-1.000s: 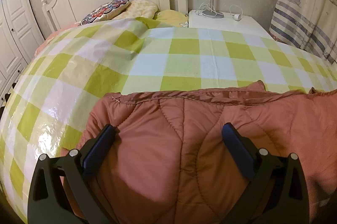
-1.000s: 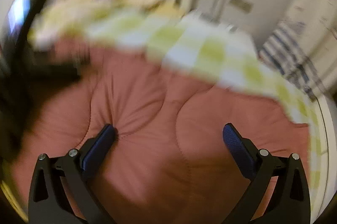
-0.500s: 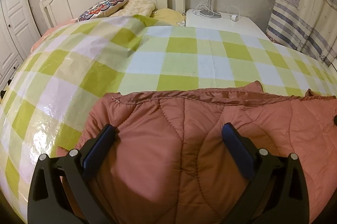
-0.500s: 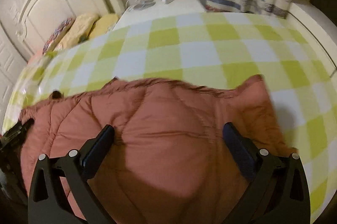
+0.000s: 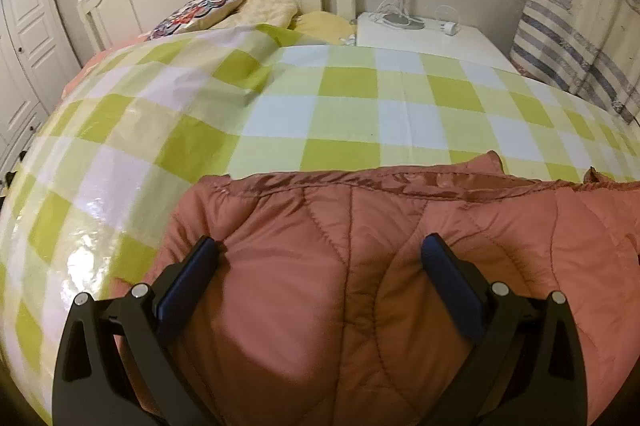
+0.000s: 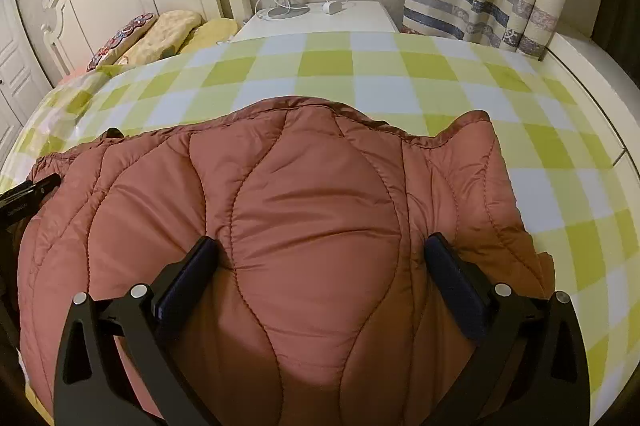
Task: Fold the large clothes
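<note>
Leftmost, the left gripper (image 5: 320, 258) hangs over the left part of a rust-red quilted jacket (image 5: 360, 266), its jaws spread wide apart with nothing between them. Spread flat, the jacket lies on the green-and-white checked bedspread (image 5: 340, 106), near its front edge. Further right, the right gripper (image 6: 322, 258) sits over the jacket's right part, jaws likewise wide apart and empty.

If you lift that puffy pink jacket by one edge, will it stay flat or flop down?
The jacket would probably flop and sag: it is soft quilted padding that already bulges and creases. It likely feels light for its bulk, being puffy. Its shiny shell may slip a bit on the glossy checked cover.
</note>
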The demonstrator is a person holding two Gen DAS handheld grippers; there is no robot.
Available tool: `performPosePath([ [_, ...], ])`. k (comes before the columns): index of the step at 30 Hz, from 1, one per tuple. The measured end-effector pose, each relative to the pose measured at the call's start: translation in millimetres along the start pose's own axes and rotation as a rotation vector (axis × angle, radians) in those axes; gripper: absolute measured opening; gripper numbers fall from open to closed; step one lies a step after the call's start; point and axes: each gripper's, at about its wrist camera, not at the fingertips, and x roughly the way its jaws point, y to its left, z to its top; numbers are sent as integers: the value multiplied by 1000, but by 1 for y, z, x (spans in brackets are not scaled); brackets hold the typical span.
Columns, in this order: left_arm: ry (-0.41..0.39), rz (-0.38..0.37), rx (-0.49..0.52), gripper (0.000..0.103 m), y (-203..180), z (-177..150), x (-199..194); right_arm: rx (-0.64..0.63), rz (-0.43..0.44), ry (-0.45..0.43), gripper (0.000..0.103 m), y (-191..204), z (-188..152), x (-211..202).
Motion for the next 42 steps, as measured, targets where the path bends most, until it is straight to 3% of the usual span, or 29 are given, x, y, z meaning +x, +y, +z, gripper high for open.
performPosePath([
  [1, -30, 11, -3, 100, -2, 0, -12, 1, 1, -1, 99, 0, -1, -1],
  [4, -110, -109, -7, 101, -15, -7, -48, -1, -3, -2, 99, 0, -2, -1],
  [8, -182, -235, 142, 101, -71, -34, -84, -2, -6, -3, 99, 0, -2, -3],
  [9, -175, -241, 210, 101, -90, -44, -82, -1, -5, -4, 99, 0, -2, -3],
  [11, -169, -152, 355, 101, -126, -65, -67, 0, -5, -5, 99, 0, -2, -4],
  [12, -198, -129, 378, 101, -132, -69, -65, 4, -5, -8, 99, 0, -2, -4],
  [17, -113, -241, 228, 101, -89, -50, -62, 7, -5, -9, 99, -1, -2, -4],
  [20, -163, -160, 107, 101, -38, -42, -64, 11, 0, -11, 99, -1, -2, -4],
  [22, -101, -136, -6, 101, 5, -39, -45, 14, 4, -12, 99, -2, -2, -4],
  [23, -80, -154, -49, 101, 21, -41, -37, 14, 5, -13, 99, -2, -2, -5],
  [25, -62, -267, -167, 101, 51, -42, -26, 10, 5, -18, 99, -2, -3, -5],
  [26, -68, -273, -187, 101, 55, -42, -27, 8, 3, -20, 99, -2, -3, -6],
  [32, -71, -105, -71, 101, 27, -42, -28, 4, -63, -31, 98, 7, -3, -21],
  [34, -66, -125, -84, 101, 29, -42, -27, 10, -55, -98, 98, 17, -8, -43],
  [35, -65, -136, -93, 101, 32, -43, -26, -9, -7, -135, 98, 29, -13, -56],
  [38, -67, -138, -95, 101, 33, -42, -26, -144, 72, -149, 98, 79, -32, -73],
  [40, -68, -137, -93, 101, 33, -42, -25, -303, 58, -112, 98, 122, -52, -64],
  [42, -68, -141, -98, 101, 34, -42, -26, -345, 2, -115, 98, 139, -66, -50],
])
